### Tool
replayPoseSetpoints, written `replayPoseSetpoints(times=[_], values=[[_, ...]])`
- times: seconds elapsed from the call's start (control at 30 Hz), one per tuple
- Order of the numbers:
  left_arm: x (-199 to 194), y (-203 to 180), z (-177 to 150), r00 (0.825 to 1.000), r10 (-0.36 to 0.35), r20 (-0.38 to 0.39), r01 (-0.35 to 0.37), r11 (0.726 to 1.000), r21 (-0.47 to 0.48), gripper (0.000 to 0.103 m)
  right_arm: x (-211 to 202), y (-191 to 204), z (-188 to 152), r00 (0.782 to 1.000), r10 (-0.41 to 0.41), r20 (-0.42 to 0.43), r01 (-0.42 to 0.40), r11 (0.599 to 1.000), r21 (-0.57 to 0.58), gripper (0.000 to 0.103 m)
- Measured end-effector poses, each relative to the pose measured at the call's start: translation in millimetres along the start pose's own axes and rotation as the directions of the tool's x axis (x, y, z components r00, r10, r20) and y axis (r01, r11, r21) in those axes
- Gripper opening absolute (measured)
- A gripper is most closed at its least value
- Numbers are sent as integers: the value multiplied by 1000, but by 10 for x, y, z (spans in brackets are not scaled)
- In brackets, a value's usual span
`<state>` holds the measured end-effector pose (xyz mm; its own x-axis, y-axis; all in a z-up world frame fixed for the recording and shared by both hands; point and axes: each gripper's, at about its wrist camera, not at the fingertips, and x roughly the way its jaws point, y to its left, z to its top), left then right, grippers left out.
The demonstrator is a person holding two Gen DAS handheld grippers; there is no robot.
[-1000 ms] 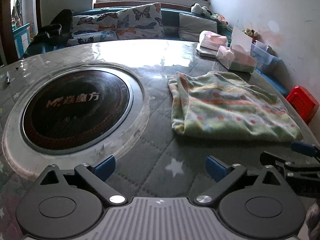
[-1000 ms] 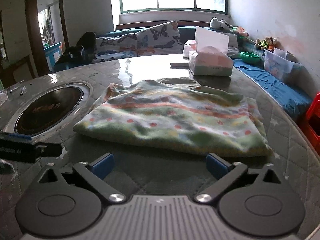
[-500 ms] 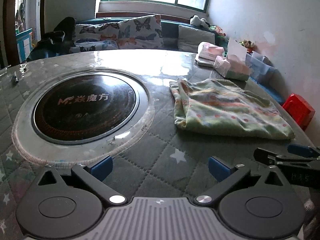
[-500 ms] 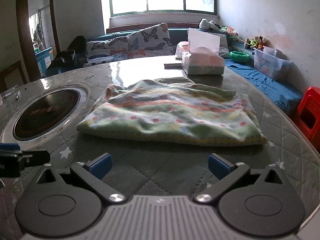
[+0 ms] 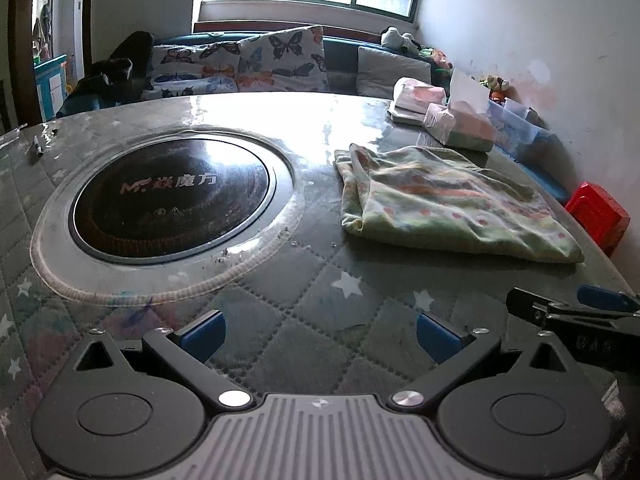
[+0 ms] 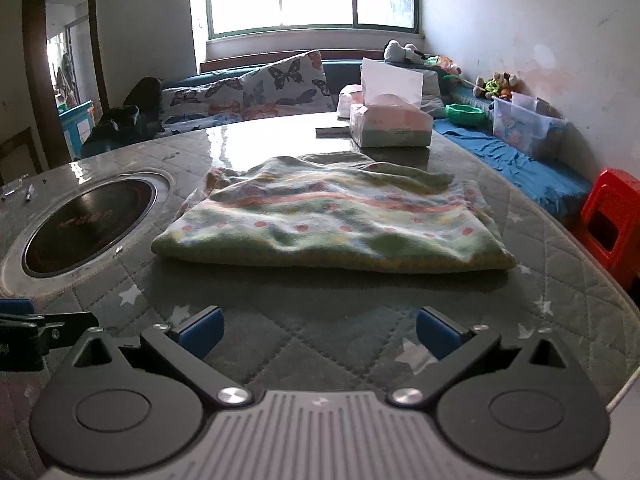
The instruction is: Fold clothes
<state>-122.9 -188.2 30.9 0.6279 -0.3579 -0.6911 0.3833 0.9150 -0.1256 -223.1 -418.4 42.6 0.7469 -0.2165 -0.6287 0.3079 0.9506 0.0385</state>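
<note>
We hold the left claw (image 5: 320,330) and right claw (image 6: 318,326) spread, gripping nothing. The folded striped garment (image 6: 332,224) lies flat on the quilted surface (image 6: 320,300), apart from both.

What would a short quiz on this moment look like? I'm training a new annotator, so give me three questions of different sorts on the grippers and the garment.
1. True or false: the right gripper is clamped on the folded garment.
2. Multiple choice: in the left wrist view, the folded garment lies A) on the round cooktop, B) to the right of it, apart from it, C) under the tissue pack.
3. Fill in: the left gripper holds ____.

Key
1. False: its jaws are open and short of the garment.
2. B.
3. Nothing: its jaws are open over the bare quilted table cover.
</note>
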Motion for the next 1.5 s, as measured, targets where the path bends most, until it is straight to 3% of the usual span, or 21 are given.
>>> replayPoseSetpoints(times=[1.5], values=[[-23,-153,-74,999,40,-20,-39,998,51,103,-20,-13,-76,1000,-25,-15,26,999,40,103]])
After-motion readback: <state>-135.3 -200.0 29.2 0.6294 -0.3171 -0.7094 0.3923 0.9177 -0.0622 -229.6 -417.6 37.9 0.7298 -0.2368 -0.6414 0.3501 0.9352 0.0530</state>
